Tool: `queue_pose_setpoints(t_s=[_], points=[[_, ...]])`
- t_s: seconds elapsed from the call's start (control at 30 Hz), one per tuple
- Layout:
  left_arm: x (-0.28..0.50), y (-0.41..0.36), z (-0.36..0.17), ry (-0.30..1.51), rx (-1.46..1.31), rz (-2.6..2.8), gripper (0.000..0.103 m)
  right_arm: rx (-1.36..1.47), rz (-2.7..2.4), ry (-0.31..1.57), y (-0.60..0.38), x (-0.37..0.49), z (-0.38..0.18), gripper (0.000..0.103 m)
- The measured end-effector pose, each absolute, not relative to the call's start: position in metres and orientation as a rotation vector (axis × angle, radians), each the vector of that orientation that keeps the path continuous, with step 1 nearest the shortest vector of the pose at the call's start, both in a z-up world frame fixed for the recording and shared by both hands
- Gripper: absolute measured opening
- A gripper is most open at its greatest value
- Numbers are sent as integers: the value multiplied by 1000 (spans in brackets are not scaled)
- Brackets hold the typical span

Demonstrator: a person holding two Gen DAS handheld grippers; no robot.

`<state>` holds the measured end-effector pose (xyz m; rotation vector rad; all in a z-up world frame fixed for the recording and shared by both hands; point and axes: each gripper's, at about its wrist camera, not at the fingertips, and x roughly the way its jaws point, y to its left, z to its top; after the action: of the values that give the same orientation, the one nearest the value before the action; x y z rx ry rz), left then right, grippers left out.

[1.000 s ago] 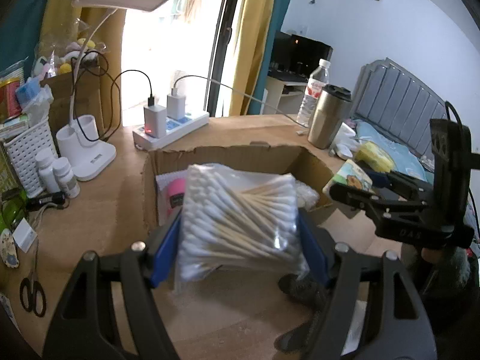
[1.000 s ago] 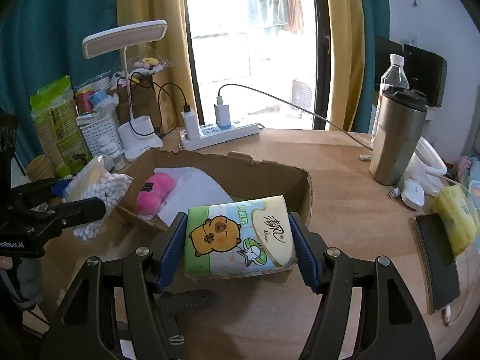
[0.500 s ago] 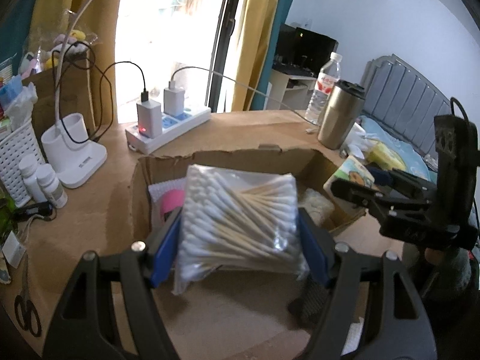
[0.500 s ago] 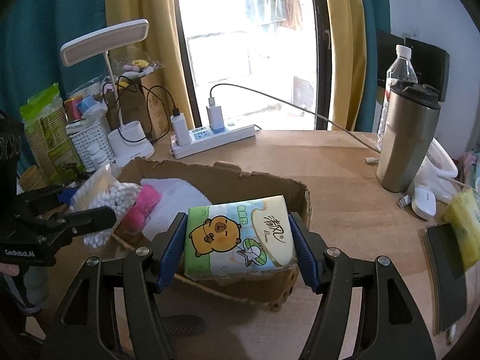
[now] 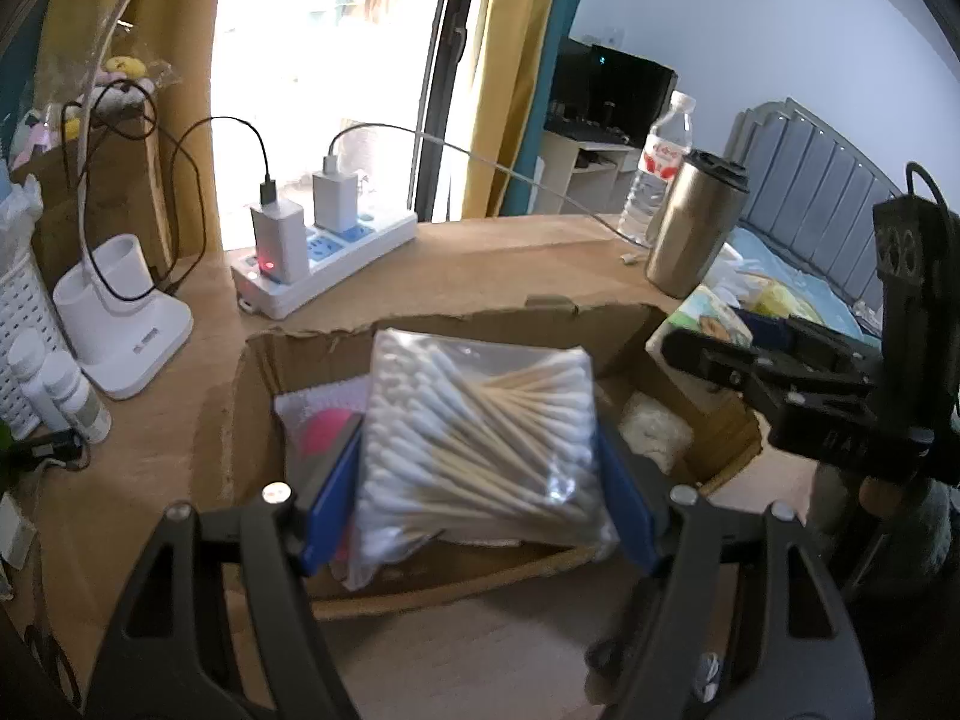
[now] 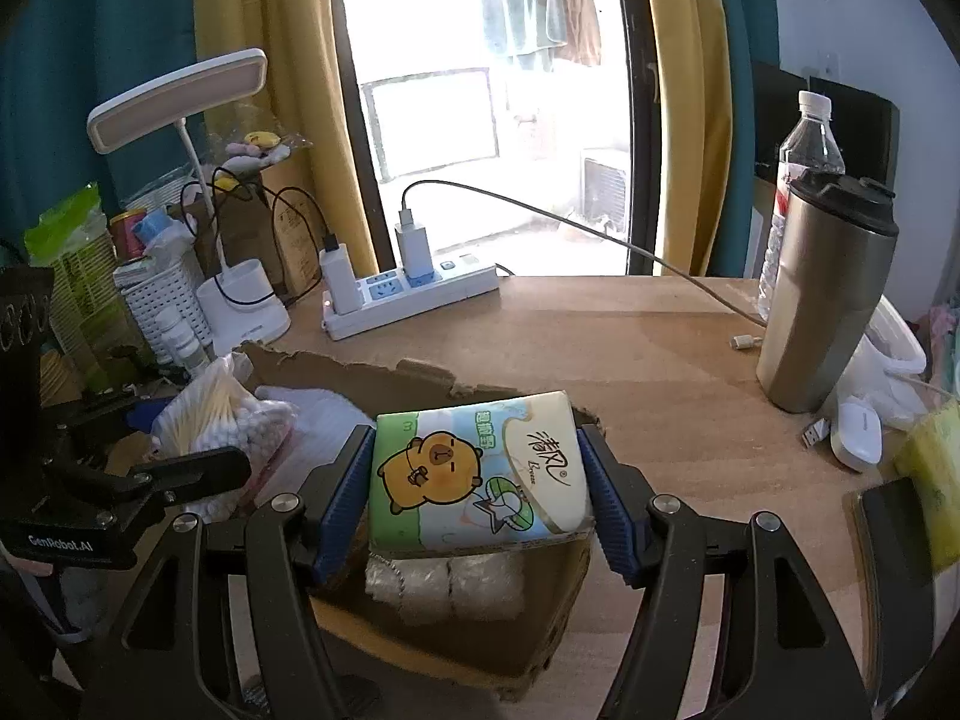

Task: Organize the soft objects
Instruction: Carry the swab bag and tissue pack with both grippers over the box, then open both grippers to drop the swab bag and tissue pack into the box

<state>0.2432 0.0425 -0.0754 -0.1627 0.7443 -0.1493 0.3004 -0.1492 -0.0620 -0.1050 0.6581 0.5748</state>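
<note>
My left gripper [image 5: 480, 492] is shut on a clear bag of cotton swabs [image 5: 480, 438], held over the open cardboard box [image 5: 420, 327]. Inside the box lie a pink soft item [image 5: 327, 429], a white packet and a bag of cotton balls [image 5: 654, 432]. My right gripper [image 6: 477, 498] is shut on a tissue pack with a cartoon capybara [image 6: 477, 474], held over the box's right end [image 6: 522, 648] above a pack of white cotton rolls [image 6: 444, 588]. Each gripper shows in the other's view: the right one [image 5: 780, 372] at the right, the left one [image 6: 138, 474] at the left with the swab bag [image 6: 222, 414].
A white power strip [image 6: 414, 294] with chargers and a desk lamp [image 6: 240, 306] stand behind the box. A steel tumbler [image 6: 828, 294], a water bottle [image 6: 804, 150] and a white mouse [image 6: 858, 432] are at the right. A white basket [image 6: 162, 300] and small bottles crowd the left.
Both grippers have moved forward with their loads, from in front of the box to over its inside. The swab bag and the tissue pack stay gripped.
</note>
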Motion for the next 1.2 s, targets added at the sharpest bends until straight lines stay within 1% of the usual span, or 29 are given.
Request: queue_pose_setpoints(t_s=[0.37, 0.6, 0.7, 1.2], points=[[263, 50, -96, 803, -210, -158, 74, -111, 560, 664, -145, 315, -68, 69], [267, 46, -98, 817, -192, -167, 74, -127, 548, 650, -141, 317, -69, 70], [268, 45, -99, 821, -190, -168, 74, -127, 543, 646, -141, 316, -68, 75], [253, 44, -90, 791, -190, -161, 75, -130, 554, 616, -141, 300, -56, 75]])
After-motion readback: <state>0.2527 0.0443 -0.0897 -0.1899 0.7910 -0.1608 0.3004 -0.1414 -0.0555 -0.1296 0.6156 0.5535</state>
